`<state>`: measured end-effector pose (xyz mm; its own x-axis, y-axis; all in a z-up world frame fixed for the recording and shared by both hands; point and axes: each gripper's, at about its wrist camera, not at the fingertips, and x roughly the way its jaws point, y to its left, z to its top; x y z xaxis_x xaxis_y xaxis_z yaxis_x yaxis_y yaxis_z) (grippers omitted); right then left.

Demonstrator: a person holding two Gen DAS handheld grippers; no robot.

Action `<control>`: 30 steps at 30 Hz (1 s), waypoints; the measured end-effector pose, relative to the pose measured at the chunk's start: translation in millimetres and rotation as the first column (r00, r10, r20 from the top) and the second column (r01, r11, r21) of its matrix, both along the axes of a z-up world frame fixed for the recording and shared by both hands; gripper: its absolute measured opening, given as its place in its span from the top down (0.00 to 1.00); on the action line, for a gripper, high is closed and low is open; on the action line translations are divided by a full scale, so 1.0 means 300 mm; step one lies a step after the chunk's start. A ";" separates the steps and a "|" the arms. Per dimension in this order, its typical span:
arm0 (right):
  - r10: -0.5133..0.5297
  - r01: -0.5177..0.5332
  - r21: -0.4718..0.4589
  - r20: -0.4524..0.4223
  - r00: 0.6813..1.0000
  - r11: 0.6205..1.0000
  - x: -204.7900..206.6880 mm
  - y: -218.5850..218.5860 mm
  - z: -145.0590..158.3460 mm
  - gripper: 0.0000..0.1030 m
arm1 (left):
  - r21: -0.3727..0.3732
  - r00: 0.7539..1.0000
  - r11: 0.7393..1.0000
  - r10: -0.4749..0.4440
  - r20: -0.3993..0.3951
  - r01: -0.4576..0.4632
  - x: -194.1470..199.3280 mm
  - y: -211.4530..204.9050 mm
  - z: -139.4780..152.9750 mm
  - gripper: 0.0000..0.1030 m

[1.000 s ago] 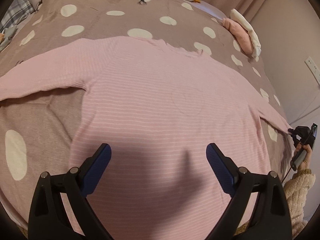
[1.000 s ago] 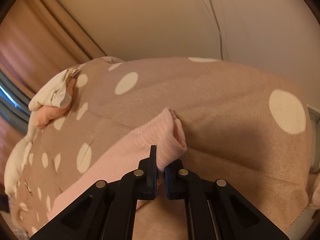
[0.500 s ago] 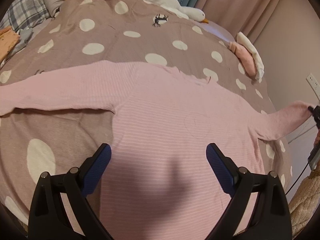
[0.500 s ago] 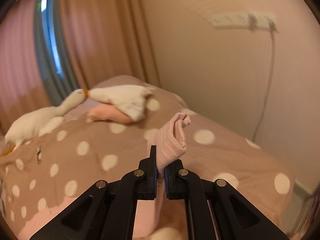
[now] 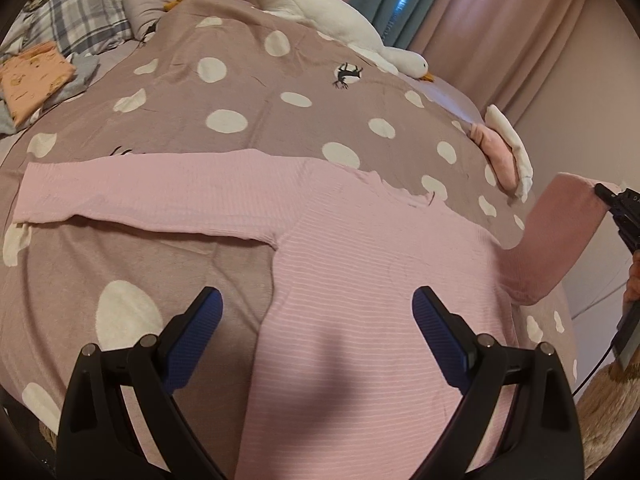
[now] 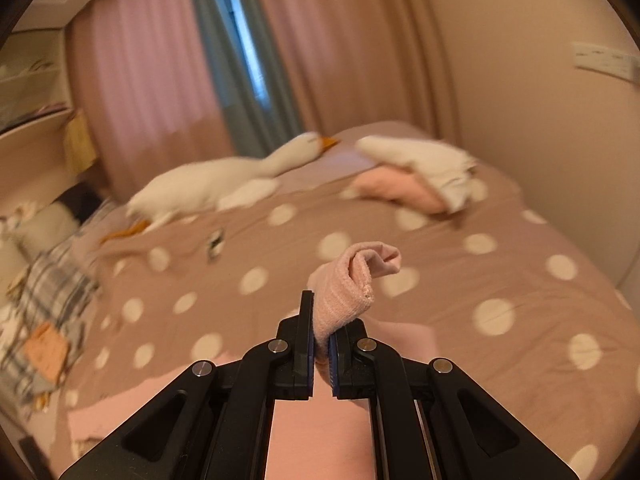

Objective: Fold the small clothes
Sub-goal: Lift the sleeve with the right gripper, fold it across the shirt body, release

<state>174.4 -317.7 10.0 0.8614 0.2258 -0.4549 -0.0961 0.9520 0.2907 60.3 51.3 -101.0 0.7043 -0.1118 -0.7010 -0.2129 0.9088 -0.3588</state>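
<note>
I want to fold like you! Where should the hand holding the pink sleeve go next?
Probably across, laying the cuff on the chest. The right gripper has its jaws shut on the raised sleeve cuff of the pink striped knit top, whose body lies flat on the polka-dot blanket; the left gripper hangs open.

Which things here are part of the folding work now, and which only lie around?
In the job:
pink striped top
its sleeve
right gripper
left gripper

Lying about:
goose plush
plaid pillow
orange folded cloth
</note>
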 end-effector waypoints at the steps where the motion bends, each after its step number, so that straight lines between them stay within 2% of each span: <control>1: 0.031 -0.031 -0.003 -0.013 0.999 1.000 0.004 0.032 -0.012 0.93 | 0.001 1.000 1.000 0.007 0.001 -0.007 -0.007 0.009 0.000 0.07; 10: 0.185 -0.192 -0.042 -0.138 0.973 0.980 -0.011 0.278 -0.147 0.93 | -0.012 0.999 0.999 0.048 -0.008 -0.048 -0.034 0.050 -0.011 0.07; 22: 0.327 -0.372 -0.053 -0.372 0.868 0.927 -0.017 0.468 -0.391 0.93 | -0.024 0.997 0.997 0.067 -0.033 -0.068 -0.041 0.074 -0.042 0.07; 26: 0.340 -0.397 -0.043 -0.437 0.833 0.917 -0.017 0.509 -0.459 0.93 | -0.023 0.997 0.998 0.062 -0.037 -0.063 -0.039 0.072 -0.045 0.07; 30: 0.335 -0.407 -0.051 -0.481 0.810 0.912 -0.020 0.532 -0.509 0.93 | -0.030 0.997 0.997 0.063 -0.044 -0.064 -0.036 0.073 -0.053 0.07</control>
<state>168.4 -158.2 -142.7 0.4140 0.3866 -0.8241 -0.3431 0.9048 0.2521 49.5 73.3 -116.9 0.6802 -0.0907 -0.7274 -0.2852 0.8814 -0.3766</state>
